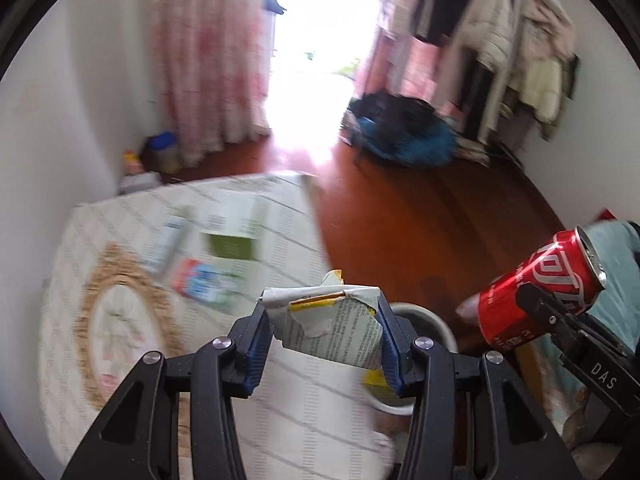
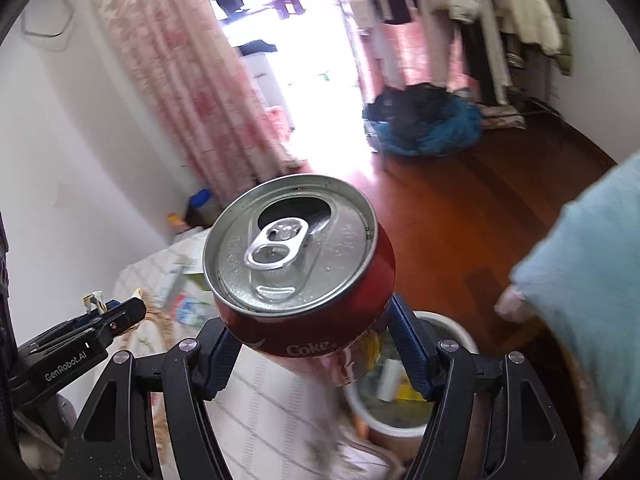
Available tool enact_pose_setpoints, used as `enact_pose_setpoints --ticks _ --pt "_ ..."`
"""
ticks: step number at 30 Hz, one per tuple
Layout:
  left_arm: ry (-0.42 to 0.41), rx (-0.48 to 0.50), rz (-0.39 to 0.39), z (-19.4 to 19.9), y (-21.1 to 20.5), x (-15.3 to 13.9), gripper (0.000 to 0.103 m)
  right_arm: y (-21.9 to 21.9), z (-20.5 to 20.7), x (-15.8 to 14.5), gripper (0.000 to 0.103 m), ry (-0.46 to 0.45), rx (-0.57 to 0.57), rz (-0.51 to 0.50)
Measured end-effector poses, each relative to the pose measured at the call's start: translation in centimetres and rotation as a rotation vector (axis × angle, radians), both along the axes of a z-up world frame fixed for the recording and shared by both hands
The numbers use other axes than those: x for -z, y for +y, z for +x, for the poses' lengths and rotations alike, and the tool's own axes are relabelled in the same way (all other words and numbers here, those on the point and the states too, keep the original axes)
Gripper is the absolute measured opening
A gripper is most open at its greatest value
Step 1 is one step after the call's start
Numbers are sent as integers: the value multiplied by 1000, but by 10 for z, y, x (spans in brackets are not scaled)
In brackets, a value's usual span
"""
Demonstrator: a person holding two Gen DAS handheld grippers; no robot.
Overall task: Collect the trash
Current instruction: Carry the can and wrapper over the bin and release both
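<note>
My left gripper (image 1: 324, 320) is shut on a torn white and yellow paper wrapper (image 1: 332, 320), held over the table edge above a white trash bin (image 1: 440, 326). My right gripper (image 2: 312, 336) is shut on a red Coke can (image 2: 296, 256), its opened top facing the camera, held above the same bin (image 2: 452, 324), which holds yellow and white scraps. The can (image 1: 540, 284) and right gripper also show at the right of the left wrist view. The left gripper (image 2: 108, 312) shows at the left of the right wrist view.
A table with a patterned cloth (image 1: 120, 320) carries a green and white box (image 1: 236, 232), a blue and red packet (image 1: 204, 280) and a tube (image 1: 168, 240). Beyond are wooden floor (image 1: 420, 220), pink curtains (image 1: 208, 60), a dark bag pile (image 1: 404, 132) and hanging clothes (image 1: 512, 40).
</note>
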State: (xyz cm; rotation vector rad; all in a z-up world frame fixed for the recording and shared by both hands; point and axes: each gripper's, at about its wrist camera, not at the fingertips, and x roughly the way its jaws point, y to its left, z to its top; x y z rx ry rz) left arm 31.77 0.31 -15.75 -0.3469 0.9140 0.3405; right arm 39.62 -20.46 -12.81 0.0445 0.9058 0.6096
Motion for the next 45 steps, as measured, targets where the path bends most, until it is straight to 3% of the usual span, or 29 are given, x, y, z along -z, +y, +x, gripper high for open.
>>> enact_pose_setpoints --ticks 4,8,14,16,17,19,21,25,26,27,28,34,38,45 --pt "57 88 -118 36 -33 29 43 -53 24 23 71 55 61 -49" --pt "164 182 -261 77 -59 81 44 -91 47 61 71 163 98 -109" --pt "340 253 -433 125 -74 151 45 -117 69 142 71 341 98 -183" --pt "377 252 -454 137 -73 164 47 -118 75 167 71 394 99 -196" --pt "392 257 -450 142 -74 170 51 -118 78 176 71 412 98 -201" --pt "410 247 -450 150 -73 178 91 -116 81 194 71 440 103 -215" --pt "405 231 -458 151 -73 180 100 -116 90 211 71 476 99 -224" --pt "416 196 -435 143 -61 185 100 -109 99 235 72 546 96 -236" --pt "411 189 -415 141 -59 184 100 -108 101 240 83 564 94 -240" --pt "410 184 -397 138 -58 182 101 -105 104 246 101 581 89 -241" --pt "405 174 -370 137 -57 181 101 -104 104 251 103 595 87 -250" --pt "395 136 -190 115 -61 174 100 -86 91 251 103 558 60 -372" --pt "396 127 -128 102 -67 168 100 -83 81 240 103 516 65 -441" --pt "359 113 -57 83 -70 137 100 -90 67 198 103 458 103 -448"
